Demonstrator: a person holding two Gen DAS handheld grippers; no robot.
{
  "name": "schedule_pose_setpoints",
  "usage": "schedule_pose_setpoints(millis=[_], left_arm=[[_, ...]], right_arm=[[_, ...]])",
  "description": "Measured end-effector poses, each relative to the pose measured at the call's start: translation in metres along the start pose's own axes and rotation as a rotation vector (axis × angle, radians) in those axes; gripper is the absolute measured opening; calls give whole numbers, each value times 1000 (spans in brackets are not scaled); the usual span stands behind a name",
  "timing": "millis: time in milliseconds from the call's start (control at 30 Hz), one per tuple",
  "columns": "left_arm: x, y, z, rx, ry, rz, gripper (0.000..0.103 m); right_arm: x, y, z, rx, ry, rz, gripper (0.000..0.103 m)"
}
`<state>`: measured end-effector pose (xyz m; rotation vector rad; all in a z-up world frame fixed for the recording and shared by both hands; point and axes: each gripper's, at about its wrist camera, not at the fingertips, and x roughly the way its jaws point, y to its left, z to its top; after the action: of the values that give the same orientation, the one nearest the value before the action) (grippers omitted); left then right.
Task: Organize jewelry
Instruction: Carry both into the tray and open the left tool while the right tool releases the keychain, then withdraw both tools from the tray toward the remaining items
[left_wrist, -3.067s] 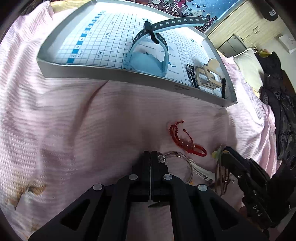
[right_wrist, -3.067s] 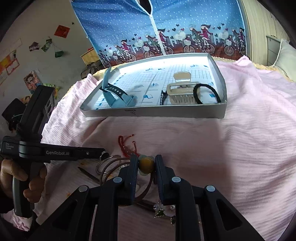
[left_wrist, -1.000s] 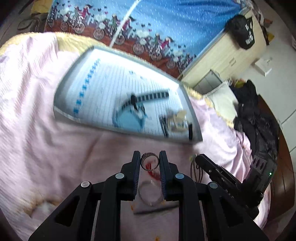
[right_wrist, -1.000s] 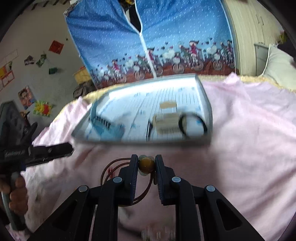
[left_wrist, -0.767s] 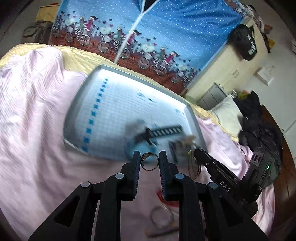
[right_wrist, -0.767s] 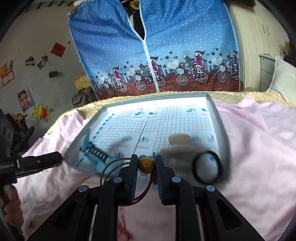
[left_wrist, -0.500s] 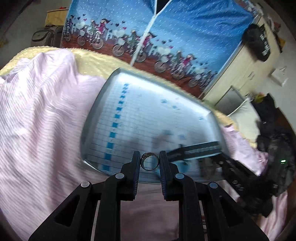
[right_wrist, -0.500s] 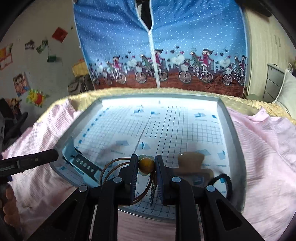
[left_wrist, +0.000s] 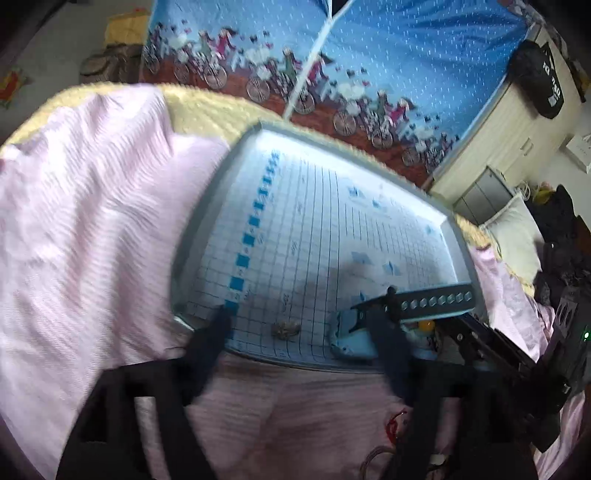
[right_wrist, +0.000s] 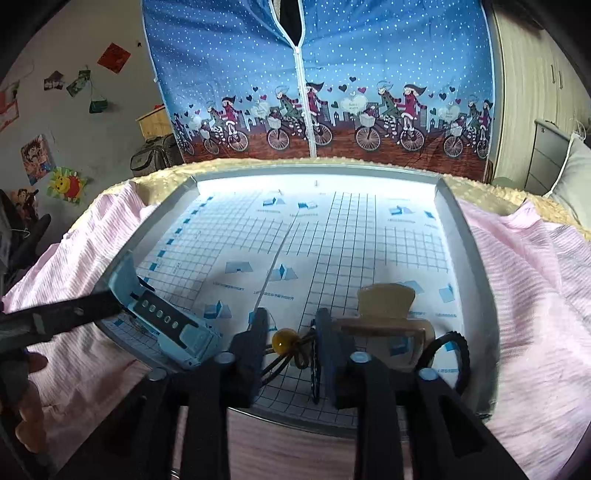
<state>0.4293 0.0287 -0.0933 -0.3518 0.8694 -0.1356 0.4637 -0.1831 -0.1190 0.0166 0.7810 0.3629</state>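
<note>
Left wrist view: my left gripper (left_wrist: 299, 325) spread wide, ring (left_wrist: 285, 328) lying in tray (left_wrist: 192, 236).
Right wrist view: my right gripper (right_wrist: 291, 332) parted, bead bracelet (right_wrist: 282, 341) between.

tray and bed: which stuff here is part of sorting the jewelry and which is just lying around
Part of the job:
- tray
- ring
- amber bead cord
- blue watch
- hair claw
- black hair tie
- red bracelet

Just lying about:
- pink bedsheet
- blue curtain
- pillow
</note>
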Motion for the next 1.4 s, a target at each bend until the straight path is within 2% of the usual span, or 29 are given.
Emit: schedule_pose_setpoints(millis=[33, 100, 233, 367, 400, 567, 700, 933, 1133, 1400], left_arm=[[-7, -1, -1, -2, -20, 5, 96], [-22, -1, -5, 0, -80, 23, 100], [-54, -2, -16, 19, -192, 51, 101], [-80, -5, -27, 44, -249, 88, 101], [-87, -6, -30, 47, -253, 94, 101], [-114, -17, -52, 106, -270, 119, 101], [-137, -24, -78, 156, -263, 103, 101], [-171, -31, -110, 184, -269, 72, 101], [-184, -30, -136, 216, -242, 57, 101], [-181, -27, -167, 237, -163, 18, 101]], right_arm=[[-4, 0, 1, 1, -9, -3, 44], [-14, 0, 3, -3, -23, -20, 54], [-42, 4, 5, -14, -70, -48, 78], [-74, 9, 3, -16, -128, -47, 94], [-84, 12, 1, -17, -149, -42, 103], [-130, 24, -13, -25, -220, -71, 103], [-167, 38, -33, -60, -282, -93, 103], [-215, 56, -73, -72, -331, -118, 103], [-239, 56, -110, -34, -287, -133, 103], [-246, 53, -141, 76, -144, -118, 103]])
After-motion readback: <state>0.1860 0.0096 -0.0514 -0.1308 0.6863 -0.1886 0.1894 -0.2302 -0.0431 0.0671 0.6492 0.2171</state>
